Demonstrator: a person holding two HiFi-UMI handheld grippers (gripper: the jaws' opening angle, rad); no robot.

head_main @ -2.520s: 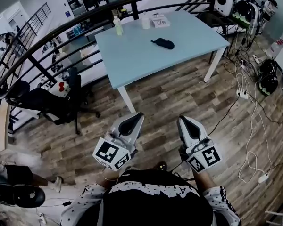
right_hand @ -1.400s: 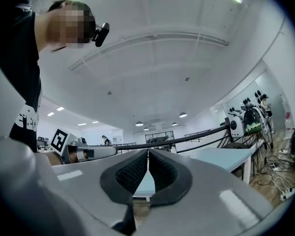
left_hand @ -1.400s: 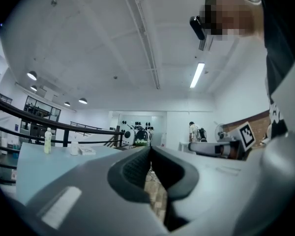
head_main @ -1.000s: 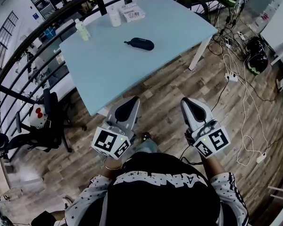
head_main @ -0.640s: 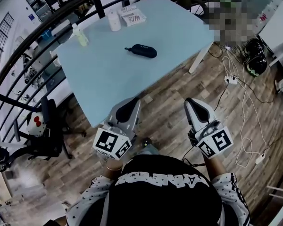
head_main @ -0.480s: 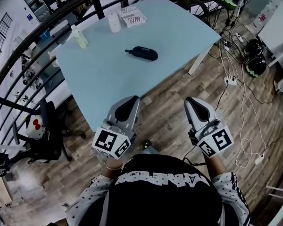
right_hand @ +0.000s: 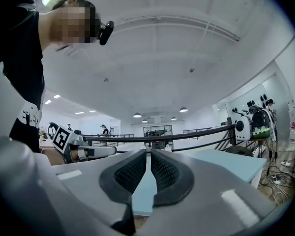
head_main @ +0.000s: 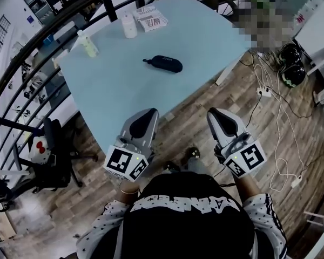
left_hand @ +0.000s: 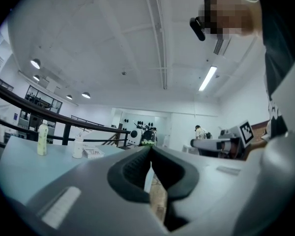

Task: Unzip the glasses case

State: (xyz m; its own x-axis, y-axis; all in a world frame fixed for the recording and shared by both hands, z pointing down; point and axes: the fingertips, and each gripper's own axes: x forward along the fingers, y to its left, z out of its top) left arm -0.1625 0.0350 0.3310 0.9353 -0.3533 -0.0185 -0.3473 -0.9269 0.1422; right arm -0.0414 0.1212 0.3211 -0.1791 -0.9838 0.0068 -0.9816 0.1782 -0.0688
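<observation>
**Locating the Glasses Case and Both Grippers**

Light blue worktop [head_main: 124,90]: stands on a wood-plank floor [head_main: 186,120].
Left gripper [head_main: 147,116]: at the worktop's near corner, pointing level. Its jaws are closed together with nothing between them.
Right gripper [head_main: 217,117]: off the near edge, above the floor. Its jaws are drawn to a narrow slit and are empty.
Glasses case [head_main: 166,63]: dark, lying flat near the worktop's middle, well apart from both grippers.
Printed packet [head_main: 152,18], white container [head_main: 129,25] and bottle [head_main: 88,43]: along the far edge.
</observation>
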